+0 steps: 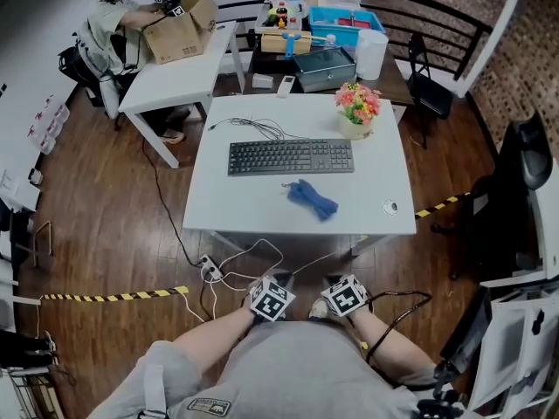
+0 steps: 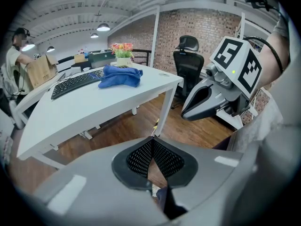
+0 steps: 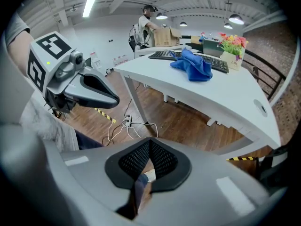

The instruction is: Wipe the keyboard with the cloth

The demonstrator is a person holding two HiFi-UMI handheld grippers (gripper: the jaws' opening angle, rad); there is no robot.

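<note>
A black keyboard (image 1: 291, 156) lies across the middle of the white table (image 1: 236, 208). A crumpled blue cloth (image 1: 313, 199) rests on the table just in front of it. Both grippers are held low before the person's body, well short of the table's near edge. My left gripper (image 2: 151, 138) is shut, its pads touching with nothing between them. My right gripper (image 3: 149, 140) is likewise shut and empty. In the head view only their marker cubes show, the left gripper (image 1: 272, 298) beside the right gripper (image 1: 343, 296). The cloth (image 2: 120, 76) and keyboard (image 2: 77, 82) also appear in the left gripper view, and the cloth (image 3: 192, 65) in the right.
A pot of flowers (image 1: 357, 109) stands at the table's back right, and a small round disc (image 1: 390, 206) lies near the front right corner. Cables and a power strip (image 1: 210, 271) lie on the wooden floor under the near edge. A person (image 1: 113, 24) works at another table at the back left.
</note>
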